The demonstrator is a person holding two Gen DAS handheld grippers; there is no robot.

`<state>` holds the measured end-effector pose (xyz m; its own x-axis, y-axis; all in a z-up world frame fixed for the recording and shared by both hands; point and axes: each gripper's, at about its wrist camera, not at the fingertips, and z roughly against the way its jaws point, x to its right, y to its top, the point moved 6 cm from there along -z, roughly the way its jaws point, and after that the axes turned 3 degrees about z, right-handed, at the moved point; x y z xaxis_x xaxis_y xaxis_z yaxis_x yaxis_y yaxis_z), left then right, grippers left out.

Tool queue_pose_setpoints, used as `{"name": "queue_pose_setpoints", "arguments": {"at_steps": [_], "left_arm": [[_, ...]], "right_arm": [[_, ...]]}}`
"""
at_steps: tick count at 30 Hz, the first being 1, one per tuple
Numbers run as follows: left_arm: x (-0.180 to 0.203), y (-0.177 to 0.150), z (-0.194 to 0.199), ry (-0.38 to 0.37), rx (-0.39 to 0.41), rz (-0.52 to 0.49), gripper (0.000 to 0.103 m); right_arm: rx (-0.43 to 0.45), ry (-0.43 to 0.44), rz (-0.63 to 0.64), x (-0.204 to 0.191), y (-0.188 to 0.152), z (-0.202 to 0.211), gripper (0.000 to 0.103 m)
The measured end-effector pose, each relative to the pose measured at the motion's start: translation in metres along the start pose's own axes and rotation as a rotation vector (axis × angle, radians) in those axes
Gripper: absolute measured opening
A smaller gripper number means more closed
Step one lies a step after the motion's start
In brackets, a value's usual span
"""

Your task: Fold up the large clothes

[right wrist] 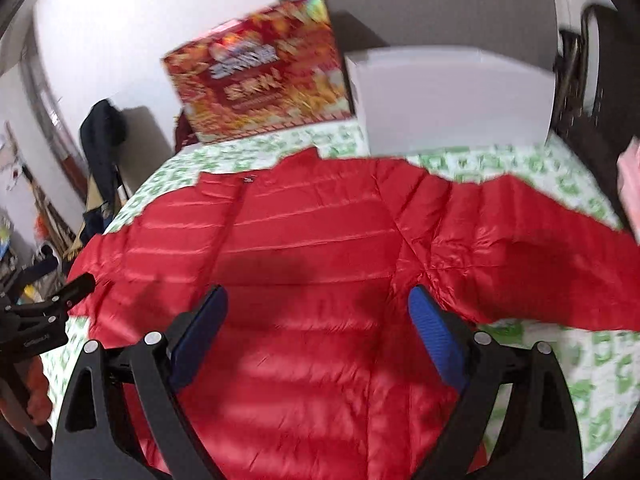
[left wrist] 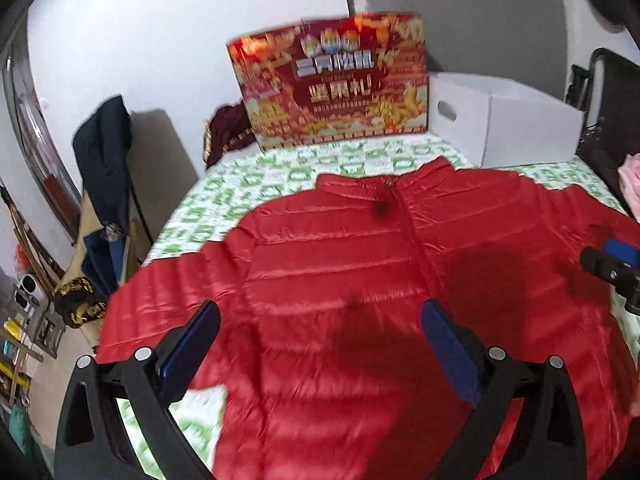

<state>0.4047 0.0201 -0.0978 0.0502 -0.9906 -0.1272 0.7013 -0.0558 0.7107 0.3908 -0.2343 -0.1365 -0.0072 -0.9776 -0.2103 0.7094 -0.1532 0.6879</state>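
Both the left gripper and the right gripper hover spread wide and empty above the red puffer jacket, which lies flat, sleeves outstretched, across the green-patterned bed, collar toward the far edge where a red gift box and a white box stand.

jacket hem: cut off by bottom edge | gift box print: blurred
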Motion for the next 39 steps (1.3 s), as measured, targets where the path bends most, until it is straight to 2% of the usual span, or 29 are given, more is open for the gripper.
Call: {"name": "queue_pose_setpoints", "arguments": {"at_steps": [3,5,6,7,9,12,15,17,20,24,28,34,39], "left_arm": [[0.005,-0.001,-0.046,0.006,-0.049,0.019,0.100],[0.008,-0.017,-0.086,0.000,-0.118,0.033,0.100],[0.009,-0.028,-0.107,0.000,-0.166,0.031,0.100],[0.010,-0.036,-0.120,-0.022,-0.188,0.043,0.100],[0.002,-0.032,-0.117,-0.072,-0.180,0.085,0.100],[0.001,-0.035,-0.116,-0.082,-0.172,0.083,0.100],[0.000,-0.037,-0.114,-0.082,-0.168,0.076,0.100],[0.000,-0.037,-0.113,-0.088,-0.168,0.079,0.100],[0.001,-0.038,-0.111,-0.091,-0.166,0.077,0.100],[0.001,-0.040,-0.109,-0.089,-0.166,0.074,0.100],[0.001,-0.039,-0.109,-0.089,-0.167,0.074,0.100],[0.002,-0.041,-0.110,-0.088,-0.182,0.064,0.100],[-0.001,-0.042,-0.112,-0.106,-0.206,0.070,0.100]], "right_arm": [[-0.030,-0.011,-0.066,0.029,-0.009,-0.034,0.089],[-0.100,-0.032,-0.106,0.051,-0.030,-0.065,0.091],[-0.065,-0.028,-0.087,0.052,-0.031,-0.065,0.090],[-0.078,0.005,-0.078,0.049,-0.030,-0.065,0.094],[-0.080,0.000,-0.067,0.047,-0.032,-0.068,0.095],[-0.035,0.046,-0.100,0.050,-0.030,-0.058,0.094],[0.074,0.072,-0.195,0.071,-0.020,-0.028,0.094],[0.161,0.037,-0.269,0.096,-0.012,-0.002,0.094],[0.255,-0.085,-0.393,0.148,-0.010,0.036,0.094],[0.246,-0.212,-0.632,0.225,-0.036,0.063,0.094],[0.248,-0.208,-0.829,0.276,-0.066,0.082,0.094],[0.236,-0.129,-1.008,0.317,-0.096,0.070,0.093],[0.296,-0.169,-1.021,0.342,-0.084,0.064,0.091]]}}
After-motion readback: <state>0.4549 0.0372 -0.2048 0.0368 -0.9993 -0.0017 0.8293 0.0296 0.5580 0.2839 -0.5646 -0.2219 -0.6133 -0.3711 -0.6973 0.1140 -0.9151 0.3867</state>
